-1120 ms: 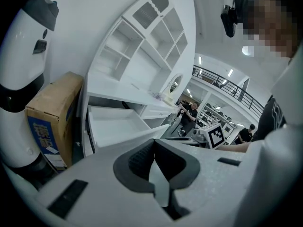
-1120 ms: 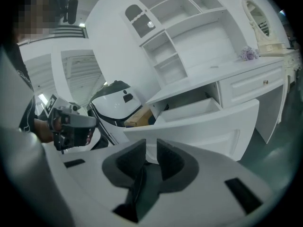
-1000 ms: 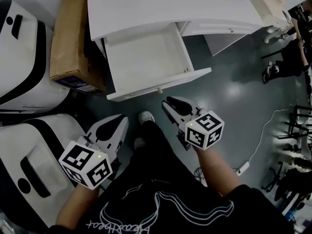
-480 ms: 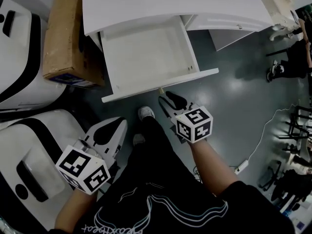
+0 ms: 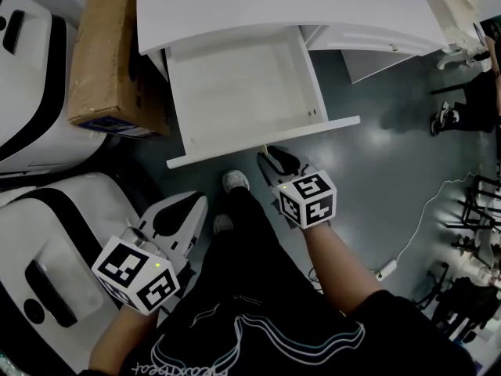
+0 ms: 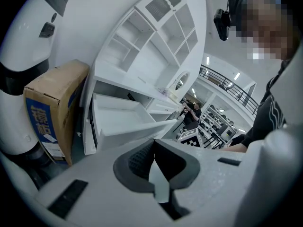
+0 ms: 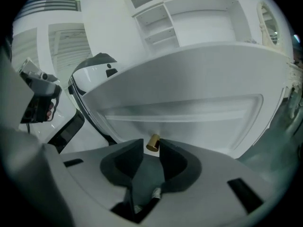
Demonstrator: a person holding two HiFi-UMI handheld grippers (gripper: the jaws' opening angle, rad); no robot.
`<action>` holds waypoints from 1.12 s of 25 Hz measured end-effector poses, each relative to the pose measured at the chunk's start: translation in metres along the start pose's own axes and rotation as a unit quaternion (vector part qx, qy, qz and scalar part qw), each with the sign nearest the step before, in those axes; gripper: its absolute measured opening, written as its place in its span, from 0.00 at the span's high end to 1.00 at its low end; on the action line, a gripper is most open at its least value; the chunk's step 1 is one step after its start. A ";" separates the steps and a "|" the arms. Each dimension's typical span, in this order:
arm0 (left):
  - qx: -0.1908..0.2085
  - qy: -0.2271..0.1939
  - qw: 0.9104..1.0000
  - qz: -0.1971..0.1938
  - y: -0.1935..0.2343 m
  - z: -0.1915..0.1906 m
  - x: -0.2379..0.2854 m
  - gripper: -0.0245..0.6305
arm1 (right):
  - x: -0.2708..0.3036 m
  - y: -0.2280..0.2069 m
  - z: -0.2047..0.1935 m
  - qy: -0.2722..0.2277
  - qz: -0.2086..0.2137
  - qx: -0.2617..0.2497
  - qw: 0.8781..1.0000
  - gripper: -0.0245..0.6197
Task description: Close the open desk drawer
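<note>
Dark, glossy floor [image 5: 383, 143] underfoot. The head view looks steeply down on one white desk [image 5: 274, 6], its one drawer [image 5: 239, 84] pulled well out and bare inside. One cardboard box [image 5: 106, 53] stands at the desk's left. Two white-and-black machines [image 5: 35, 77] fill the left edge, one above the other in the picture. There are two grippers, each carrying one marker cube [image 5: 307, 199]. The right gripper [image 5: 268, 155] is reached forward on an outstretched forearm, nose tipped down, its tips right at the middle of the drawer's front edge. The left gripper [image 5: 191, 204] sits low beside the person's leg, well apart from the drawer.

Over to the left gripper view: its jaws are clenched tip to tip, with nothing in them. This angle gives what the top-down one doesn't, the desk's upper shelves [image 6: 156, 37] rising behind. It also shows the drawer in profile, with the box at its left.

Now the right gripper view, and here's the detail the head view barely catches. One small brass knob [image 7: 153, 142] juts from the drawer front [image 7: 199, 112], sitting right between the jaw tips. Those jaws have just been closing in a little, yet they stand apart. The knob looks to brush one tip, with a sliver of gap on the other side, so released, not grasping.
</note>
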State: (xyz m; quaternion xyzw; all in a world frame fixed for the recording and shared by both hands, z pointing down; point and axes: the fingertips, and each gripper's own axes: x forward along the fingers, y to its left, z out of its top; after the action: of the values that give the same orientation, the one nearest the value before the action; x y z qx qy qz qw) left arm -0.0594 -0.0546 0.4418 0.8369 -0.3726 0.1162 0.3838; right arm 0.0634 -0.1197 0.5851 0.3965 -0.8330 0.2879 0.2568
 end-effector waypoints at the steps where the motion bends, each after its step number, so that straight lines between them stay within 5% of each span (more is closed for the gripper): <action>1: -0.001 -0.001 1.000 0.000 0.001 0.000 0.000 0.96 | 0.001 -0.001 0.000 0.002 -0.004 -0.004 1.000 0.80; 28: -0.027 -0.005 1.000 0.010 0.034 0.020 0.012 0.96 | 0.036 -0.019 0.036 -0.003 -0.013 0.007 1.000 0.83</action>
State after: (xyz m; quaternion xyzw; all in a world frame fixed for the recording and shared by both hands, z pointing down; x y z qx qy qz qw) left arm -0.0770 -0.0903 0.4528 0.8231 -0.3859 0.1056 0.4031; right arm 0.0517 -0.1720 0.5887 0.4103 -0.8266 0.2887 0.2550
